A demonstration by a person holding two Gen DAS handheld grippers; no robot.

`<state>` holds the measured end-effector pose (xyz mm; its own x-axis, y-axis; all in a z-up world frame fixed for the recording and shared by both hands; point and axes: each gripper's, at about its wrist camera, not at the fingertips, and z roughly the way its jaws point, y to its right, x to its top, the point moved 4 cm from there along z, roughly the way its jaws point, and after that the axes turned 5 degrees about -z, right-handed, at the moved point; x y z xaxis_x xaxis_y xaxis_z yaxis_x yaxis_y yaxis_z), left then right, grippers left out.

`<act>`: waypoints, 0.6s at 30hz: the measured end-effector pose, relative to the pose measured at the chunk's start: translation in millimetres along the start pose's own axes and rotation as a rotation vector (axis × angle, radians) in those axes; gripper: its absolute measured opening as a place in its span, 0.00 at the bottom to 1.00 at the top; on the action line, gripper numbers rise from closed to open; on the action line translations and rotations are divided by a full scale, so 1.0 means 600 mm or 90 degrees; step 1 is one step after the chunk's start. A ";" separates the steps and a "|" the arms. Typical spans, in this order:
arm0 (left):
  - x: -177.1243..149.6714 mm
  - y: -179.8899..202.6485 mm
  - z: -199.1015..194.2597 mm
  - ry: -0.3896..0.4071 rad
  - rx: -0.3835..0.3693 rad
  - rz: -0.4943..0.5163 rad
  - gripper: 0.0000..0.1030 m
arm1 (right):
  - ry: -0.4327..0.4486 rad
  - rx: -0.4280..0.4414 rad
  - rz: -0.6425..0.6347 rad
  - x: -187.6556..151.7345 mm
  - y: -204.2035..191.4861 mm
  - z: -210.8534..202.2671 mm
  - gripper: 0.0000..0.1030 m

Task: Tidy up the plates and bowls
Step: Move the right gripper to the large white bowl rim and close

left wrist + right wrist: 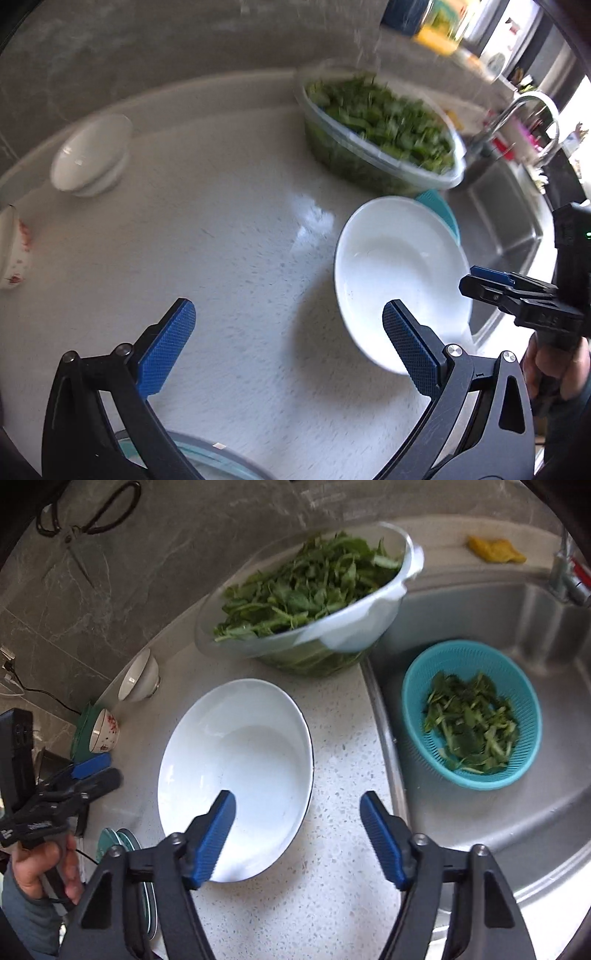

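Observation:
A large white deep plate lies on the speckled counter beside the sink; it also shows in the left wrist view. My right gripper is open, its jaws straddling the plate's near right rim without touching. My left gripper is open and empty over bare counter, the plate at its right finger. A small white bowl stands at the back left; it also shows in the right wrist view. A red-flowered cup sits near it. Glass plates lie at the near left.
A clear bowl of leafy greens stands behind the plate. A teal colander of greens sits in the steel sink. The tap rises beyond. Scissors hang on the wall.

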<state>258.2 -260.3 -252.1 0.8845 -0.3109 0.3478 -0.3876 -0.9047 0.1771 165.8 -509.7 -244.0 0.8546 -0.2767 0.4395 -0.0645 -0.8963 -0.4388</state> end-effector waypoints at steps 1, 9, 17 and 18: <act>-0.003 0.002 0.015 -0.012 0.008 -0.008 1.00 | -0.006 0.006 0.003 0.003 0.005 0.007 0.66; -0.008 0.019 0.079 -0.059 0.041 -0.013 0.86 | -0.047 0.042 0.017 0.020 0.035 0.050 0.50; -0.017 0.036 0.115 -0.082 0.022 -0.005 0.25 | -0.086 0.058 0.001 0.022 0.037 0.070 0.33; -0.019 0.038 0.119 -0.088 0.013 -0.008 0.21 | -0.089 0.057 -0.004 0.021 0.034 0.070 0.32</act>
<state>257.8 -298.3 -317.7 0.9171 -0.3352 0.2160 -0.3721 -0.9140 0.1616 197.2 -517.1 -280.5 0.9185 -0.2142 0.3324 -0.0173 -0.8616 -0.5073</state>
